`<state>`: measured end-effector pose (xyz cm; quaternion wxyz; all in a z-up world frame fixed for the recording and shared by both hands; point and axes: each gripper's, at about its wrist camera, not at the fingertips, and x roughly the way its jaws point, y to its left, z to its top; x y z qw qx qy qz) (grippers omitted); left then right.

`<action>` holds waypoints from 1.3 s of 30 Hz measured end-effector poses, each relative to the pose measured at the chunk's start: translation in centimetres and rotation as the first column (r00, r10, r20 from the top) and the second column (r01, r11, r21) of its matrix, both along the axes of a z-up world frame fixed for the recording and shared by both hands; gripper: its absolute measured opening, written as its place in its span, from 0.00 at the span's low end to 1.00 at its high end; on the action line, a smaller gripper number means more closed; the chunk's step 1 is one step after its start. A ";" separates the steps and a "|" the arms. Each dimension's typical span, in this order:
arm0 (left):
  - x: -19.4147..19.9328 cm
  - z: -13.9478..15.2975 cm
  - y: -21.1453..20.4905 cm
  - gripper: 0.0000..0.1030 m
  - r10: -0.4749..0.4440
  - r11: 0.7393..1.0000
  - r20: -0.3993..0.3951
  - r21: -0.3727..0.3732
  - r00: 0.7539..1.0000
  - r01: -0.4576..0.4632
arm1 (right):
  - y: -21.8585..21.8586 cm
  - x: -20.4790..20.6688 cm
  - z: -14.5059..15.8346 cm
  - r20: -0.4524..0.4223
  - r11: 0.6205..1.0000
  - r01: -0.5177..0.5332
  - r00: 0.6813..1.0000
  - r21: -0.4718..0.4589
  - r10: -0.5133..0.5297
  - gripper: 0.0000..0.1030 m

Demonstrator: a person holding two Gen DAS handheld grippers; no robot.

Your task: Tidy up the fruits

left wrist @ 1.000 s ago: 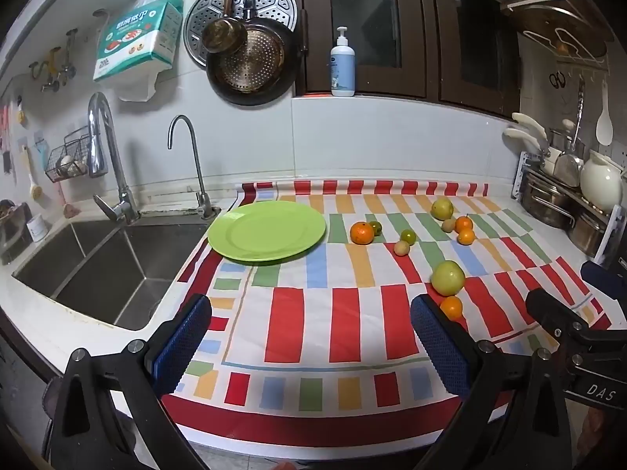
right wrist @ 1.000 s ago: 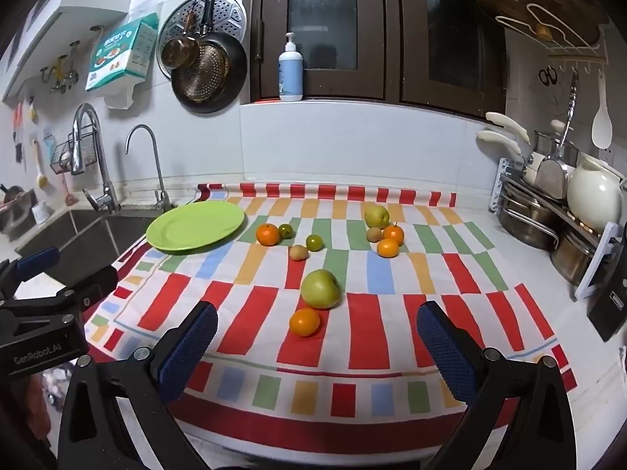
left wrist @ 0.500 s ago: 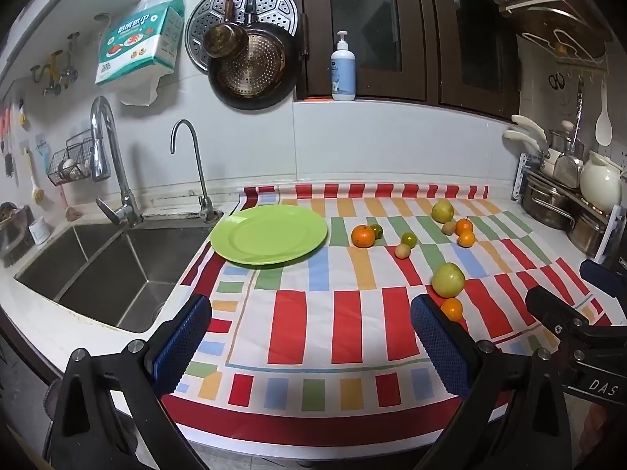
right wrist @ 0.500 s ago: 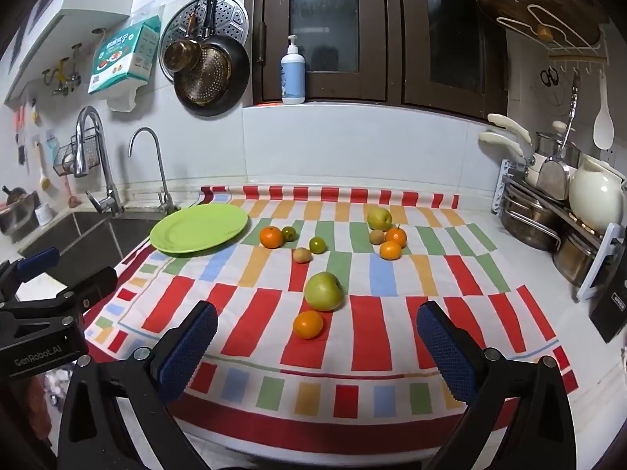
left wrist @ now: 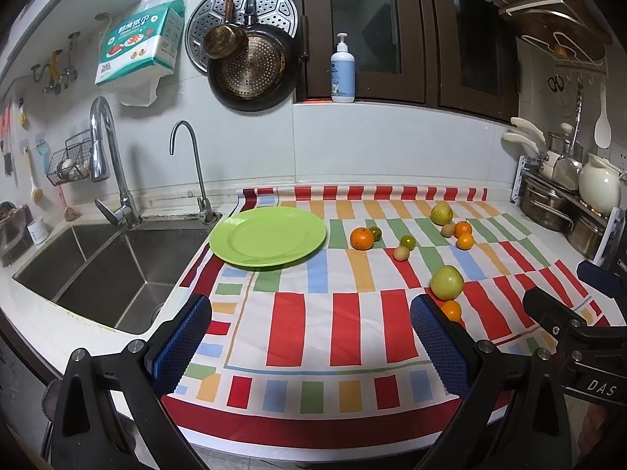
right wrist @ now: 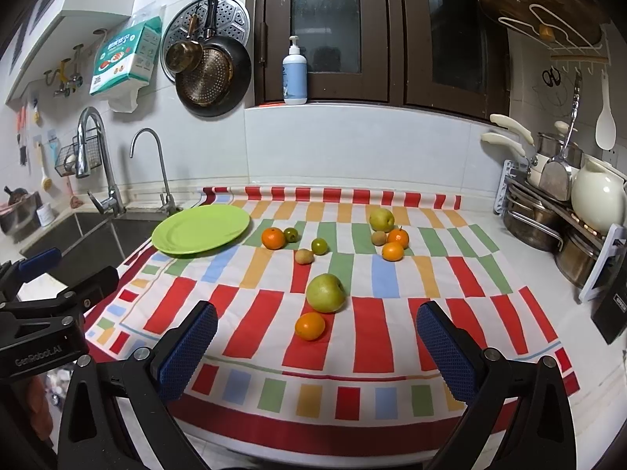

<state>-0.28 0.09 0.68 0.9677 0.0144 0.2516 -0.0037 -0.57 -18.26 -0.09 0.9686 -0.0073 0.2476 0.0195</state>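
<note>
An empty green plate [left wrist: 268, 239] [right wrist: 200, 233] lies at the left of a striped cloth [left wrist: 352, 313]. Several fruits are scattered to its right: a big green apple [right wrist: 326, 293] [left wrist: 447, 282] with a small orange [right wrist: 310, 326] in front of it, an orange [right wrist: 273, 238] near the plate, small green fruits, a kiwi [right wrist: 304, 256], and a far cluster with a pear [right wrist: 381, 219]. My left gripper [left wrist: 311, 346] and right gripper [right wrist: 317, 352] hover open over the cloth's near edge, both with nothing between the fingers. In the left wrist view the right finger partly hides the small orange.
A steel sink [left wrist: 98, 270] with two taps lies left of the cloth. A dish rack with pots and a white jug [right wrist: 595, 199] stands at the right. Pans hang on the back wall; a soap bottle [right wrist: 294, 72] stands on the sill.
Both views have drifted slightly; the fruits and plate sit a little further right in the frames. Nothing on the cloth has moved and both grippers stay open.
</note>
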 end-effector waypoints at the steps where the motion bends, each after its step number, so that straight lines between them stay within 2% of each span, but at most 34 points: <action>1: 0.0 0.0 0.0 1.00 0.002 1.000 0.000 0.000 1.000 -0.002 | 0.0 0.0 0.0 0.001 1.000 0.001 1.000 0.000 -0.001 1.00; 39: 0.1 -0.3 -0.1 1.00 -0.003 1.000 0.002 -0.003 1.000 0.003 | 0.0 0.2 0.2 0.008 1.000 -0.004 1.000 -0.004 0.004 1.00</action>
